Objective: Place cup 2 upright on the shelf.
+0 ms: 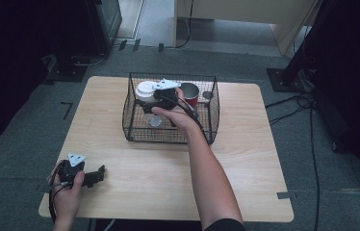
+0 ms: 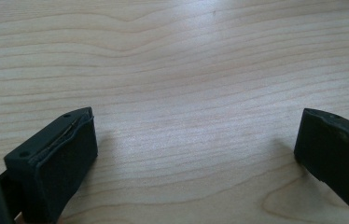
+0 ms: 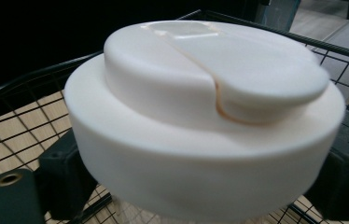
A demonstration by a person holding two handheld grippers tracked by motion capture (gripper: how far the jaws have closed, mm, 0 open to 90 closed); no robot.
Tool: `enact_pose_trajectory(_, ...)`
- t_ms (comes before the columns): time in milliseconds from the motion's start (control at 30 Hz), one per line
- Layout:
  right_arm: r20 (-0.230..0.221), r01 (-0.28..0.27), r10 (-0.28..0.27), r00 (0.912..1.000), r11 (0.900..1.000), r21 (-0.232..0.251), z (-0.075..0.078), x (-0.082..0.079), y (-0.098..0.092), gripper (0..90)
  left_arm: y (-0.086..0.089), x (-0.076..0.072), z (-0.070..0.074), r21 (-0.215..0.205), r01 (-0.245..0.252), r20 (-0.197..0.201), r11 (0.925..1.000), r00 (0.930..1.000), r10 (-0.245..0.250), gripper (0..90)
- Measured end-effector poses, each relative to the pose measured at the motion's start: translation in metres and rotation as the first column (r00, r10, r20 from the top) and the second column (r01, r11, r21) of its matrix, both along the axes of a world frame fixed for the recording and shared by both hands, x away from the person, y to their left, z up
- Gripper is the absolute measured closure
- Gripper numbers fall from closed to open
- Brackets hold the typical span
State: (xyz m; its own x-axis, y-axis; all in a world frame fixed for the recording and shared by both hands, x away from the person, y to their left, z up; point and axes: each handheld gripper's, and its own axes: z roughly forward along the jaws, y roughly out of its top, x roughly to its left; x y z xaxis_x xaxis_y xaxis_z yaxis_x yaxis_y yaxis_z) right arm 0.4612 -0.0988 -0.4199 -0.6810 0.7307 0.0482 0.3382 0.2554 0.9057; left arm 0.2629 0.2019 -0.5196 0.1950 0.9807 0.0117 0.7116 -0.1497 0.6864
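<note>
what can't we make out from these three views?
- Body under the white lid: in the right gripper view the lid hides it, so cup or bottle is unclear.
- Right gripper contact: the lid covers the pads; the high view is too small.
- Clear item on the wire basket floor: too small and meshed over in the high view.
- Red cup: contents hidden by hand and mesh.
- Left gripper: jaws cut by the frame edges.

Looks like a lab or test room. Small wooden tabletop (image 1: 245, 159) set on grey carpet floor (image 1: 313, 144), black cables (image 1: 293, 103) lying across it, dark stands (image 1: 284, 77) and black machines (image 1: 103, 24) all around. No home things near, just a wire basket (image 1: 135, 127).
</note>
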Motion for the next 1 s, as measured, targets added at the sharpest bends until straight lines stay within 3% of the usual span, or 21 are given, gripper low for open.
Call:
enact_pose_trajectory(300,0.004,-0.009,0.009,1.0,0.998,-0.057,0.006,-0.006,-0.002,3.0,0.0,0.0,0.0,0.0,0.0,0.0,1.0,1.0,0.0,0.0)
enact_pose_trajectory(833,0.037,0.006,-0.002,0.9993,0.996,-0.087,0.02,-0.019,-0.016,0.0,0.0,0.0,0.0,0.0,0.0,-0.001,1.0,1.0,0.0,0.1)
enact_pose_trajectory(1000,0.053,0.006,-0.002,0.9986,0.997,-0.077,0.024,-0.028,-0.022,0.0,0.0,0.0,0.0,0.0,0.0,-0.001,1.0,1.0,0.0,0.1)
